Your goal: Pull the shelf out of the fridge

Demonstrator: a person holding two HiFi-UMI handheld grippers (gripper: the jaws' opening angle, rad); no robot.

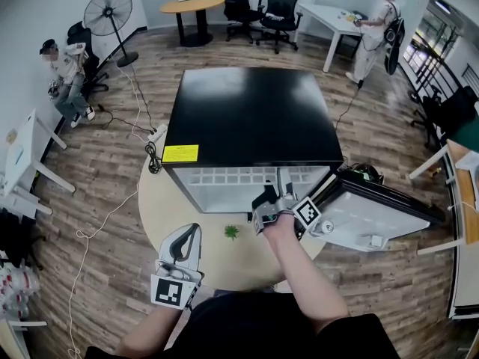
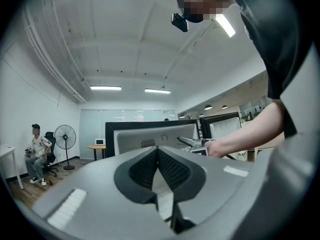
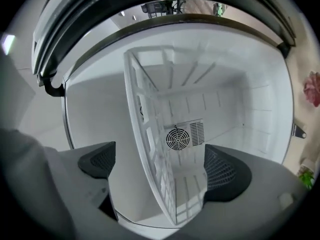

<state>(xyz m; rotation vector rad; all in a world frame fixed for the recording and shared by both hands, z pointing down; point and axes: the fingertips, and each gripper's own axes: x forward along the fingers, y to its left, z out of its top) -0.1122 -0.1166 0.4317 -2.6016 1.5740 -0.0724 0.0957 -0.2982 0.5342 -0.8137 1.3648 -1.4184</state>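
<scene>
A black mini fridge [image 1: 251, 114] stands on a round table [image 1: 161, 200], its door [image 1: 374, 215] swung open to the right. Its white grid shelf [image 1: 239, 176] shows in the opening. My right gripper [image 1: 282, 178] reaches into the fridge front. In the right gripper view the shelf [image 3: 150, 134] runs edge-on between the jaws of my right gripper [image 3: 162, 166], which is open, both pads standing apart from the shelf. My left gripper [image 1: 185, 247] hangs back over the table's near edge. It [image 2: 157, 164] is shut on nothing and faces the fridge [image 2: 145, 139].
A small green sprig [image 1: 231, 232] lies on the table before the fridge. Cables [image 1: 142, 126] trail over the wooden floor at left. One person [image 1: 67, 69] sits by a fan [image 1: 108, 13]; another [image 1: 374, 32] stands at the back right by desks.
</scene>
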